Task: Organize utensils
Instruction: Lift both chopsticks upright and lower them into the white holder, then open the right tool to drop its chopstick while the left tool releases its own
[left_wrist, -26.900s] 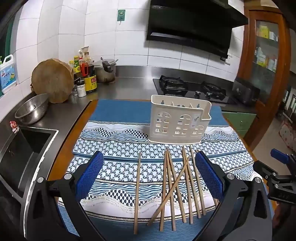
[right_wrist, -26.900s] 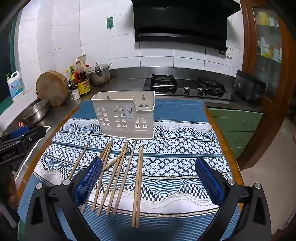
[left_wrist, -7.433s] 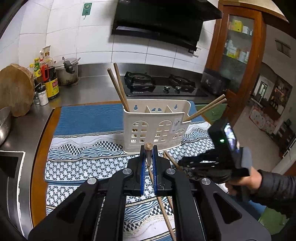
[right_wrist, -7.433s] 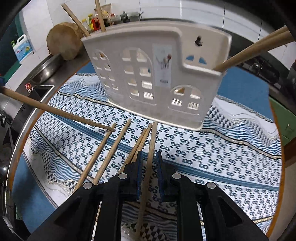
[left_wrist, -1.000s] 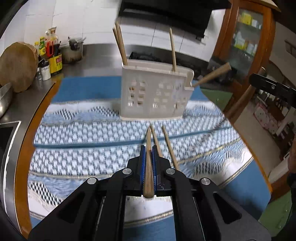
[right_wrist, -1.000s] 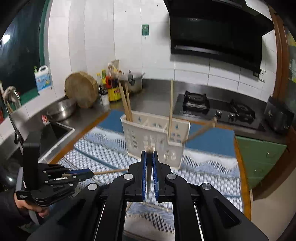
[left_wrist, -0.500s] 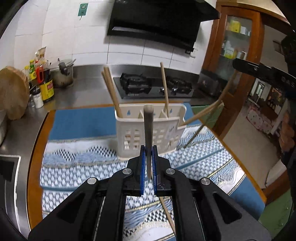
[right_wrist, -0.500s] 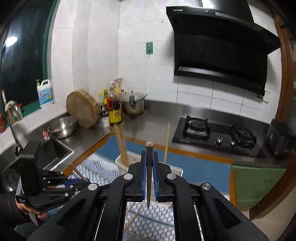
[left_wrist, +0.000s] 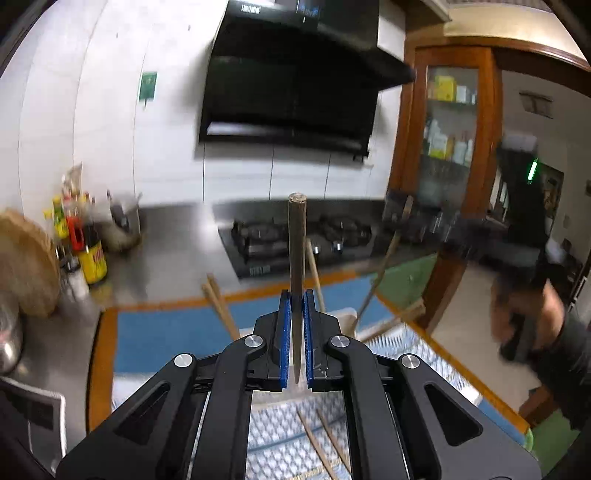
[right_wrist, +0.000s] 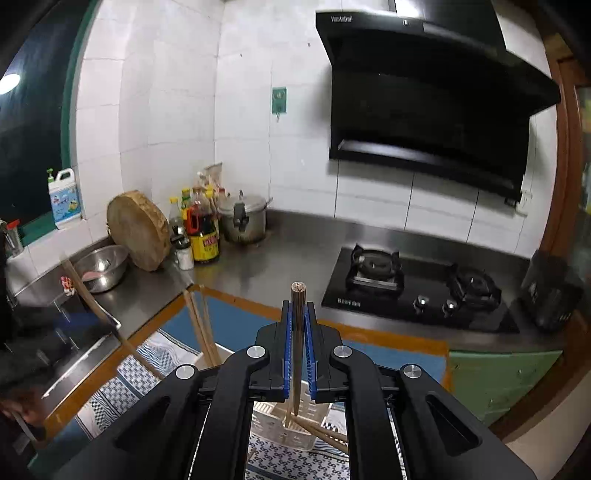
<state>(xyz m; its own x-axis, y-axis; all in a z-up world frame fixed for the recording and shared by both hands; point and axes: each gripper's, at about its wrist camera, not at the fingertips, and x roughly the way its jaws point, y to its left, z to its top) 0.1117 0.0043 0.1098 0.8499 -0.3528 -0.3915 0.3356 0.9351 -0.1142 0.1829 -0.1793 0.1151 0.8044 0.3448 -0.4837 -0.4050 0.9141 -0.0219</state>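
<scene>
The left gripper (left_wrist: 296, 306) clamps its fingers on an upright chopstick (left_wrist: 296, 251). The right gripper (right_wrist: 298, 314) grips a second chopstick (right_wrist: 297, 332) above the white holder (right_wrist: 280, 424), apparently over it. Two loose chopsticks (left_wrist: 321, 443) lie on the tabletop cloth (left_wrist: 166, 332).

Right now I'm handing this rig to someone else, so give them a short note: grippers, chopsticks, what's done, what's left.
Left gripper: shut on a chopstick, held upright.
Right gripper: shut on another chopstick, tip above the white holder.
Done: several chopsticks already stand in the holder.
Left: drop in both held ones, then collect at least two loose chopsticks lying on the patterned cloth.
</scene>
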